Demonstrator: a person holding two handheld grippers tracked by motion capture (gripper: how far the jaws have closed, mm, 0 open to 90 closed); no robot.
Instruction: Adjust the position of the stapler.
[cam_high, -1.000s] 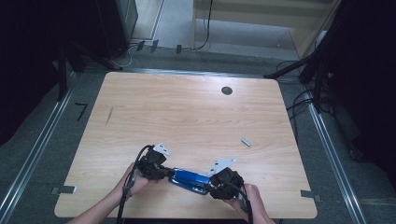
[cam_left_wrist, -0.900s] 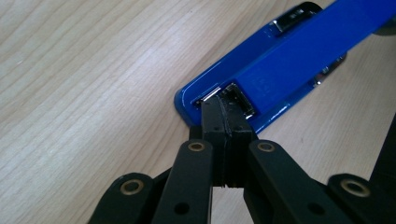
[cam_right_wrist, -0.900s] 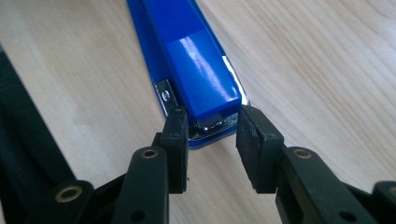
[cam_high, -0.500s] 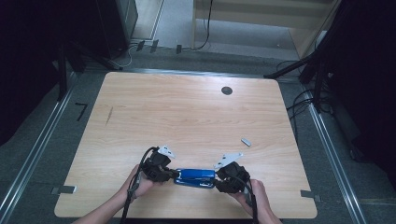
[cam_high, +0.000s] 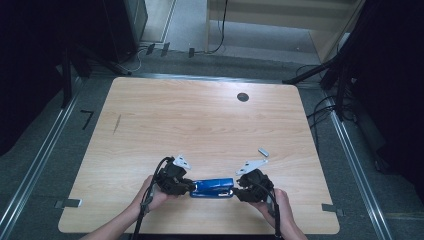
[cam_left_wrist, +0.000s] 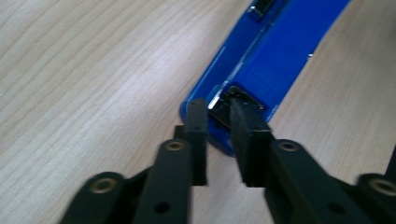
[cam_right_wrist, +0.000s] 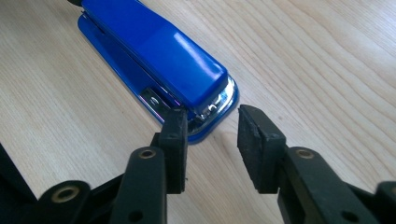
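Glossy blue plastic stapler (cam_high: 214, 188) with chrome trim lies flat on the pale woodgrain worktop (cam_high: 200, 120) near its front edge. Left claw (cam_high: 186, 186) just opening at one end, right claw (cam_high: 239, 189) parted at the other; neither grips. Far worktop open.

Blue stapler (cam_high: 214, 188) near table (cam_high: 200, 120) front edge, left gripper (cam_high: 184, 186) and right gripper (cam_high: 241, 188) at its ends
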